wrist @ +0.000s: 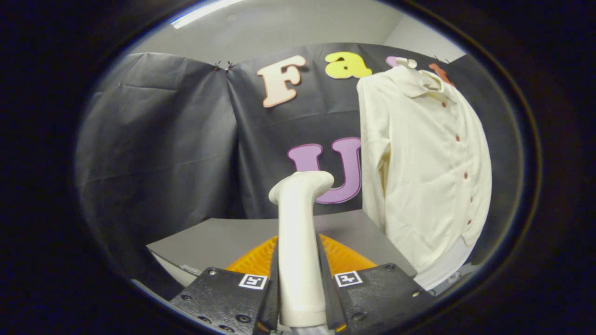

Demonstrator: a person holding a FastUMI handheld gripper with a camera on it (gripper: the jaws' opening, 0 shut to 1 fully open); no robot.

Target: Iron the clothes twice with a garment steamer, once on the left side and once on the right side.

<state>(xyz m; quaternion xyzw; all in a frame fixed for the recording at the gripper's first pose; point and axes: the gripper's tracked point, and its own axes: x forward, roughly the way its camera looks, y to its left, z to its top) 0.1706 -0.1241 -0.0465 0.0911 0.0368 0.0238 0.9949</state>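
So the gripper [300, 298] has its two black fingers [272, 288] clamped on the handle of the garment steamer [300, 232], one pressing each side, and the handle fills the whole gap between them. The steamer is smooth off-white plastic, a tall rounded column standing upright out of the jaws, with its top bending over to the right into a blunt rounded head. No brand or writing I can make out on it.

Each finger mount is a flat black plate with small screws, and each one has a square black-and-white marker tag [253, 281] near the inner edge. Those are coded patterns, not readable text.

Right behind the fingers there's an orange ribbed thing [344, 258] with fine ridges, rounded in outline, mostly hidden by the steamer and fingers, so I can't say what it is. It sits on a flat matte grey table [223, 239].

Beyond the steamer and off to the right hangs the shirt [419, 163]: cream-white, soft-looking fabric, long sleeves, fold-over collar, a row of small reddish-brown buttons down the front, and a paler ribbed band at the hem. It hangs front-facing against the black cloth wall [163, 139], well apart from the steamer head, with the near sleeve hanging straight down. The fabric looks fairly smooth with a few soft folds.
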